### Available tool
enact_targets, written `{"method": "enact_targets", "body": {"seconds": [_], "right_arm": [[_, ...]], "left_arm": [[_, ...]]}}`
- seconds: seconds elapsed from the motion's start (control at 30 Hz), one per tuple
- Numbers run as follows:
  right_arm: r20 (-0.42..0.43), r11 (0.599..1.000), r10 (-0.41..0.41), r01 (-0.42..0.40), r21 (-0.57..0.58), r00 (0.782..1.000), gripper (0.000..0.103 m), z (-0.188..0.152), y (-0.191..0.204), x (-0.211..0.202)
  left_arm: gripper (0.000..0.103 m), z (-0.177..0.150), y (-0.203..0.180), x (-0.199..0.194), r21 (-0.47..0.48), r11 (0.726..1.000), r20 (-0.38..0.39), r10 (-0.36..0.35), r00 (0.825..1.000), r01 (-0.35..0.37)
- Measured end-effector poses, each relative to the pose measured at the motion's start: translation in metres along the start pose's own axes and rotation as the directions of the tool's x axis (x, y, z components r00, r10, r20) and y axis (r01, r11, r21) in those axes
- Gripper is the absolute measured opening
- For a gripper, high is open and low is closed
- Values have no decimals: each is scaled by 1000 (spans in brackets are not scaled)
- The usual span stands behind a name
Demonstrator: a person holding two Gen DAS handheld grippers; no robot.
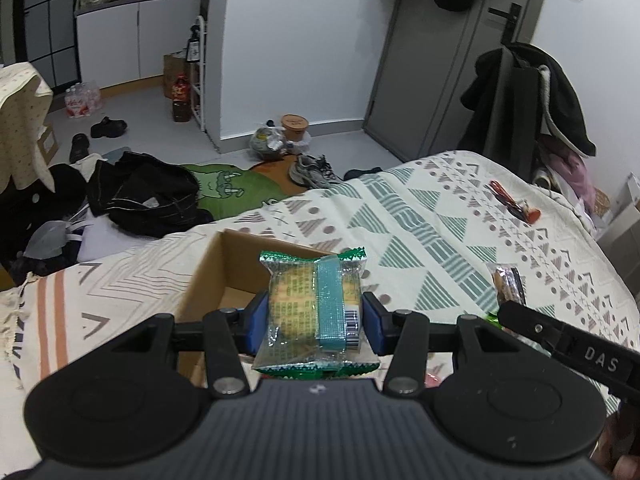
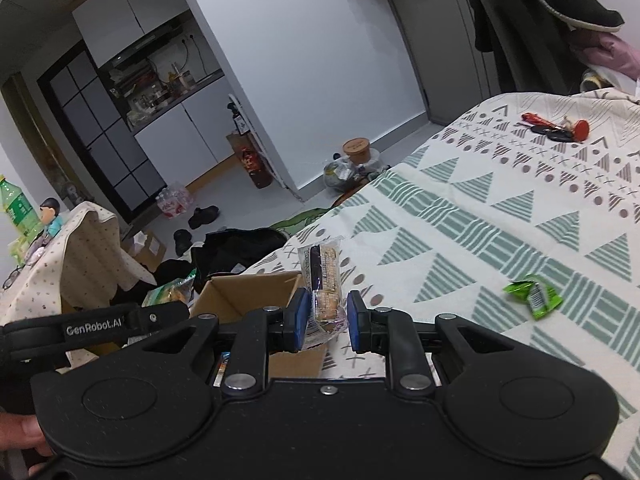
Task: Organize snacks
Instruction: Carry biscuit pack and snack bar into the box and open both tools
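Cardboard, plain brown, formed the open box (image 1: 224, 276) that sat on a patterned bedspread (image 1: 420, 208) at the lower centre of the left wrist view, and what showed of its floor looked bare. Directly in front of it, the left gripper (image 1: 316, 322) pinched a green-edged biscuit packet (image 1: 312, 304) between its blue pads, the packet standing just above the box's near right corner. In the right wrist view the same box (image 2: 248, 292) lay left of centre, and the right gripper (image 2: 328, 320) nipped a clear-wrapped wafer bar (image 2: 322, 280) that stood upright; its left pad pressed the wrapper, while a narrow gap showed beside the right pad. Neither snack was inside the box yet, so the sorting seemed barely begun, with both held items apparently close to being dropped in. More remained on the bedspread: a bright green sweet packet (image 2: 534, 296) lay well apart at the right of the right wrist view. A red-and-black cluster of small items (image 2: 560, 126) near the upper right was too small to identify. Clothes and shoes littered the floor beyond.
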State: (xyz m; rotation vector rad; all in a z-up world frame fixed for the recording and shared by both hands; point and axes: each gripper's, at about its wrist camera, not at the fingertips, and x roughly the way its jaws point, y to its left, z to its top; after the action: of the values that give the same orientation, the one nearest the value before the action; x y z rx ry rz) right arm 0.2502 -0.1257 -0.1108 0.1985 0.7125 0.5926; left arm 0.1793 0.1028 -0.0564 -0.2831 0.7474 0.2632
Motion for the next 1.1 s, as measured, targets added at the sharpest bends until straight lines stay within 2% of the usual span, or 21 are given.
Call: {"method": "enact_targets", "body": {"seconds": [0.47,0.73,0.9,1.1], "right_arm": [[-57,998,13,-17,-60,998,21,-5,31,34],[-79,998,25,-30,-62,997,21,-3,45,55],[-93,997,34,-40,-62,995,21,-3,52,67],[-114,998,30,-36,-48,993,21,-1,58,77]], "left_arm": [[48,12,51,28,-111,993,3,49,999,-49],[48,16,65,49,-136,991,-13,4,1000,-6],[52,18,75,48,-186,982,54,-23,998,33],[52,19,86,55,-205,979,15,-19,1000,22]]}}
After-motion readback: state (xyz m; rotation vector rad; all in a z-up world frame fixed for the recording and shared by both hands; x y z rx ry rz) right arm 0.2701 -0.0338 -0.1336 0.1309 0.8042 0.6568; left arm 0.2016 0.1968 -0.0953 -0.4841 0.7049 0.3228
